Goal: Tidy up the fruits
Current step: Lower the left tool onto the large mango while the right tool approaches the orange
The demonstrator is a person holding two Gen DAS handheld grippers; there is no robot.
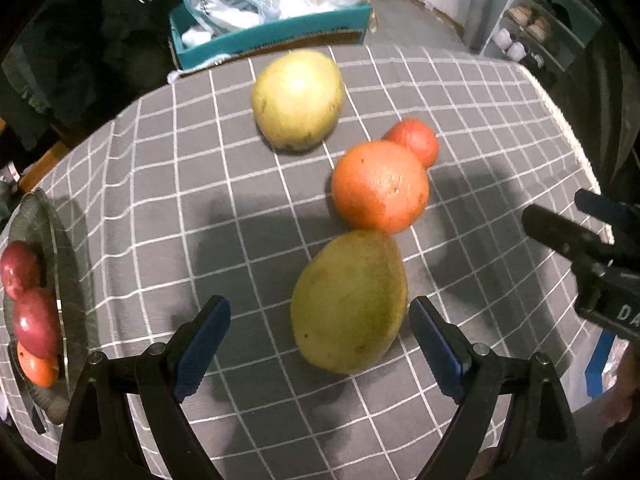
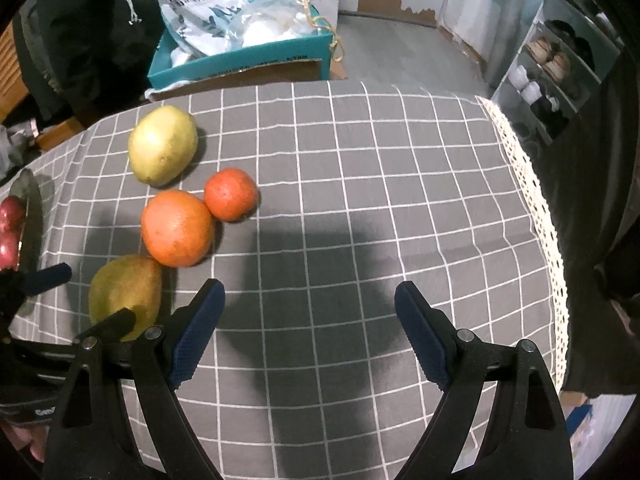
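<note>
A green-yellow mango (image 1: pixel 349 300) lies on the checked cloth, its near end between the tips of my open left gripper (image 1: pixel 320 322), close to the right finger. Behind it sit a large orange (image 1: pixel 379 186), a small red-orange fruit (image 1: pixel 414 142) and a pale yellow-green fruit (image 1: pixel 298 98). A glass plate (image 1: pixel 60 272) at the left edge holds two red fruits (image 1: pixel 34 320) and a small orange one (image 1: pixel 38 368). My right gripper (image 2: pixel 310 304) is open and empty over bare cloth, right of the same mango (image 2: pixel 124 294) and orange (image 2: pixel 177 228).
A teal box (image 1: pixel 276 34) with plastic bags stands past the table's far edge. The cloth's lace edge (image 2: pixel 540 216) marks the table's right side. A shelf with shoes (image 2: pixel 548 64) stands at the far right. My right gripper also shows at the right in the left wrist view (image 1: pixel 592 224).
</note>
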